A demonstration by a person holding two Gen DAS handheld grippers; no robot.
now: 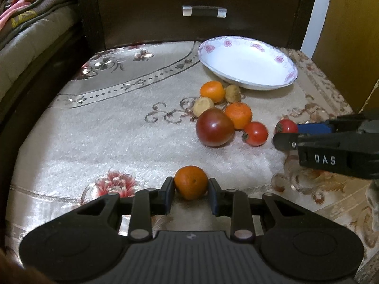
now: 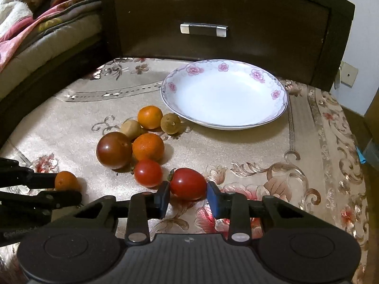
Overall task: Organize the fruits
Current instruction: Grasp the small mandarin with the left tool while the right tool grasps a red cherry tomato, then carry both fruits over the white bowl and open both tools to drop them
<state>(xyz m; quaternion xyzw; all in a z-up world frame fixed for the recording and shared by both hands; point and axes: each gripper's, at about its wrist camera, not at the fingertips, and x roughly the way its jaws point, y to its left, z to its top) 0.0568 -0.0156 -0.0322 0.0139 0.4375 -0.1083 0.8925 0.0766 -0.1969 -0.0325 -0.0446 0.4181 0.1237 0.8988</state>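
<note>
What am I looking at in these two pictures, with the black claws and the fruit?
There is no robot here: a person holds one two-finger gripper in each hand, and each carries a camera looking along its fingers. One picture is from the left gripper, closed on a small orange. The other is from the right gripper, closed on a red tomato. Both fruits seem to sit on the flowered cloth. Further back lie another red tomato, a large dark tomato, two more oranges, two small tan fruits, and an empty flowered plate.

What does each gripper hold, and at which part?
Left gripper holds a small orange by its sides; right gripper holds a red tomato by its ends.
</note>
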